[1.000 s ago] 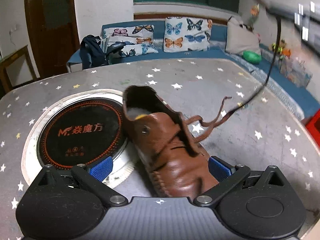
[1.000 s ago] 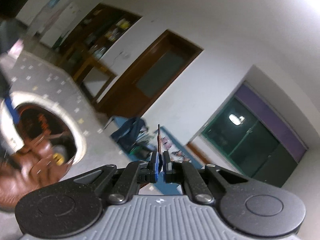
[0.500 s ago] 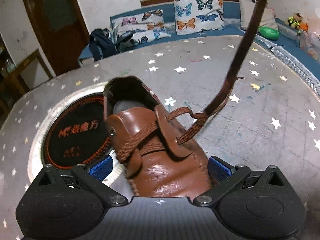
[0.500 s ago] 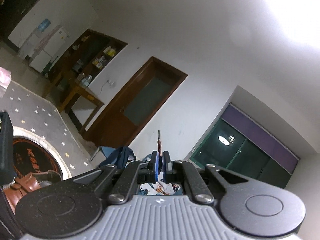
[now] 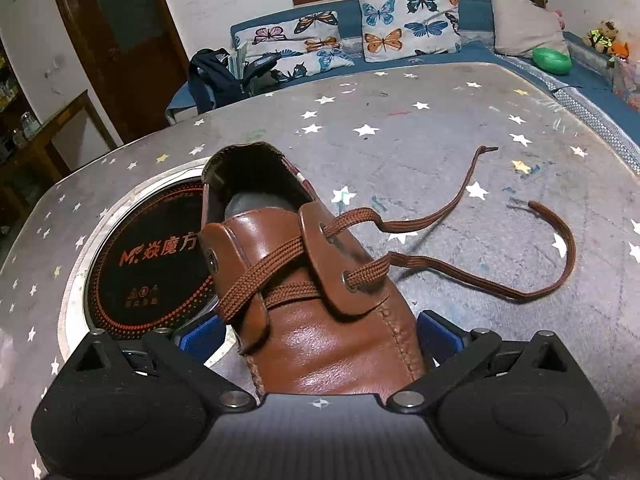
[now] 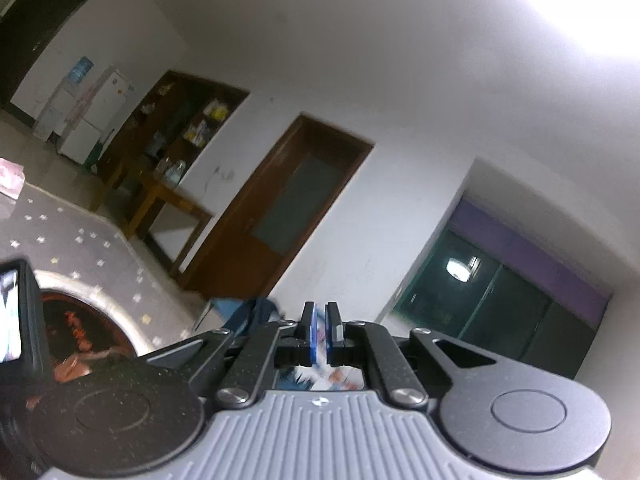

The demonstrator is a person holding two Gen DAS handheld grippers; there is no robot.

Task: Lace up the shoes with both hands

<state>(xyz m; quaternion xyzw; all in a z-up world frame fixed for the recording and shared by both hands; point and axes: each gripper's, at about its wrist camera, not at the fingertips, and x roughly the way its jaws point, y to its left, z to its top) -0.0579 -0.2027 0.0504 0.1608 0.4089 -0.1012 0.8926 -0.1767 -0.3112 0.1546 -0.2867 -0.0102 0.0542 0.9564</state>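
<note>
Grey star-printed table top (image 5: 440, 128) filling most of the left wrist view; blue bench behind it with butterfly cushions (image 5: 408, 24), a dark backpack (image 5: 212, 76) at its left end and a green rounded object (image 5: 552, 60) towards its right. Brown wooden door (image 5: 120, 32) in the far left corner.

Round black induction cooktop (image 5: 152, 264), set into the table at left, with a metal ring and orange lettering.

Brown leather shoe (image 5: 328, 344) lying on the table, toe towards the camera, heel opening away, left side overlapping the cooktop's edge.

Left gripper (image 5: 320, 336) tilted down over the toe, jaws wide and straddling it. Right blue pad against the shoe's side, left pad showing a sliver of gap. Cannot tell whether actually clamping.

Flat brown lace (image 5: 472, 272) crossing the tongue in two diagonal runs, then leaving both eyelets of the right flap. Both free ends loose on the table to the right of the shoe: one curling away towards the far edge, the other looping wide and bending back. Neither end in any jaw.

Right gripper (image 6: 320, 328) pointing level at a white wall, another brown door (image 6: 280, 216) and a dark window (image 6: 500, 300). Blue pads nearly together, just starting to part, a thin slit between them and nothing in it. Cooktop at lower left of that view.
</note>
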